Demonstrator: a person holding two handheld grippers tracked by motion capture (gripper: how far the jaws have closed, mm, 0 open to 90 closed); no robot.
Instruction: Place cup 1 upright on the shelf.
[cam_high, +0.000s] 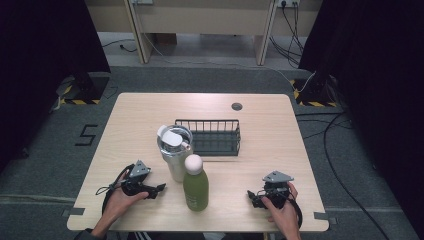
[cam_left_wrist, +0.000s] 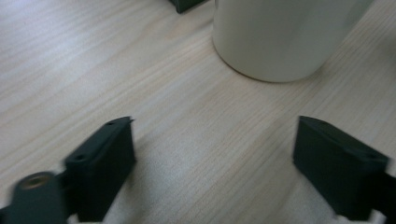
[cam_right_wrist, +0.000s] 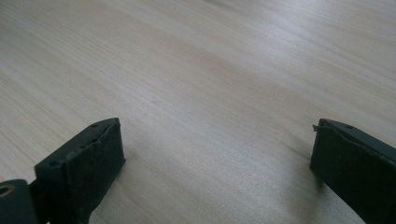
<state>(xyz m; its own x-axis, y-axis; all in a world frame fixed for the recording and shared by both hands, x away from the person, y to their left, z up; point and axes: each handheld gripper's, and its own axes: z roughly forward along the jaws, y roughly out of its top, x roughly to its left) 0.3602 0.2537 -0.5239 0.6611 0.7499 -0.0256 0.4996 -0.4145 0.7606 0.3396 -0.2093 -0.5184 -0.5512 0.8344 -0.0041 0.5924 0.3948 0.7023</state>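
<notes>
The left gripper (cam_high: 159, 189) is resting at lower left of the light wooden table (cam_high: 280, 135), jaws spread, facing what is probably the steel tumbler (cam_high: 175, 152). A green bottle (cam_high: 195, 184) is standing beside it, a black wire basket (cam_high: 212, 136) behind. The right gripper (cam_high: 252, 198) is sitting lower right, jaws spread

- Your left gripper (cam_high: 159, 188) faces a steel tumbler (cam_high: 174, 150) and green bottle (cam_high: 195, 184), standing close together.
- Bare desk (cam_high: 270, 140) lies open before your right gripper (cam_high: 251, 196).
</notes>
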